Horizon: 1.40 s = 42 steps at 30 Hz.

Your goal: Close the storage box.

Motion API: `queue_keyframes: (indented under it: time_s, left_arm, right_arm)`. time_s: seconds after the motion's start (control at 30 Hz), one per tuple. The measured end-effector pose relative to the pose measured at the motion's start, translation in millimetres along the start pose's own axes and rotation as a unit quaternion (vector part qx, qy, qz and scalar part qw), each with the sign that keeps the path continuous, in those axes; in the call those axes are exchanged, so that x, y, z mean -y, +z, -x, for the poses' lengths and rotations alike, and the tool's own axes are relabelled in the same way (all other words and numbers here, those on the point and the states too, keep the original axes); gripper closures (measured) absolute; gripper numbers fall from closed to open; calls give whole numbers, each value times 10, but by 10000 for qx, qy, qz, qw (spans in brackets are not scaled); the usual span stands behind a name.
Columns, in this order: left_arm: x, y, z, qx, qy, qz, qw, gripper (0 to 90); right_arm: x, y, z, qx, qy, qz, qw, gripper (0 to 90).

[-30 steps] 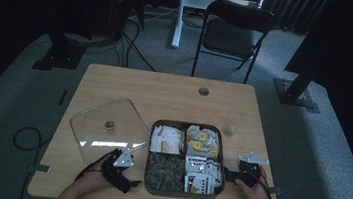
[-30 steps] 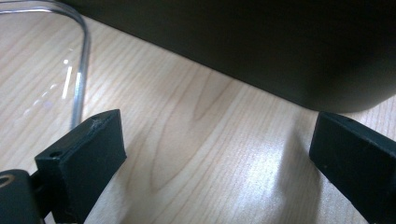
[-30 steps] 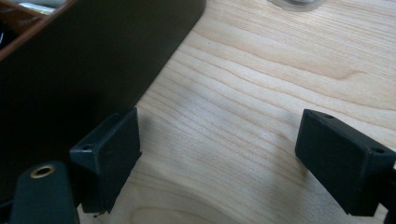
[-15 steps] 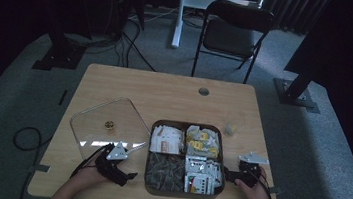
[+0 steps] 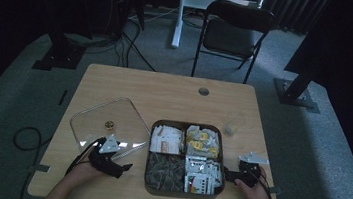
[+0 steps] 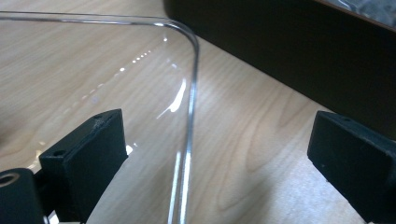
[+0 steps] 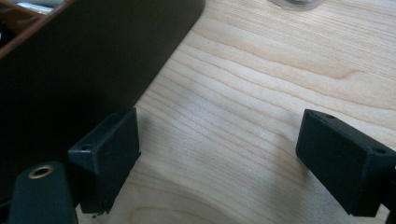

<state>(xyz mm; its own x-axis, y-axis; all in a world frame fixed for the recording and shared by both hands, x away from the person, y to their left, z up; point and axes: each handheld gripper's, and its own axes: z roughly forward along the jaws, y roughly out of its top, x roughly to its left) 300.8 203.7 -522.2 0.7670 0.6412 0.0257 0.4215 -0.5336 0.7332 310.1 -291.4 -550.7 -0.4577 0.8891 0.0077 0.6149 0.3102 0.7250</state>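
**Clear Lid Waited Beside the Open Box**

Dark curtains and a folding chair stood behind the pale wooden tabletop, which carried a dark compartment box filled with small packets. Its clear lid lay flat on the wood just to the left of the box, with a small brass-coloured knob at its middle.

The left tool sat low at the lid's near corner, its jaws spread wide; in the left gripper view the lid's rounded edge ran up between the two jaws, which had not closed on it. The right tool rested at the box's right side, also spread, one jaw beside the dark wall and nothing pinched.

Judging by this layout, the work looked like covering the box, and it was barely begun: the lid was off and ungrasped, and the box stood open. Left to do seemed to be pinching the lid's edge, lifting it across and seating it on the rim, perhaps while the right tool steadied the box.
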Motion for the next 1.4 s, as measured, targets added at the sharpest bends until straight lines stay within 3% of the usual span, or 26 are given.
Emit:
queue_keyframes:
  time_s: [0.43,0.57,0.8,0.93,1.0,1.4]
  left_arm:
    - [40,-85,-196,-526,-377,137,9978,46]
    - [50,-83,-257,-743,-479,170,9959,46]
    - [54,-67,-337,-945,-601,160,9936,47]
    - [49,-52,-381,-1121,-710,172,9910,46]
    - [52,-42,-415,-1133,-820,209,9899,46]
    - [13,49,-543,-1262,-985,151,9870,47]
  right_arm:
    - [-1,0,0,-1,1,-1,10000,129]
    - [0,0,1,0,-4,1,10000,129]
    - [0,0,1,0,-4,1,10000,128]
    - [0,0,1,0,-4,1,10000,129]
    - [0,0,1,1,-4,1,10000,129]
    - [0,0,1,1,-3,1,10000,129]
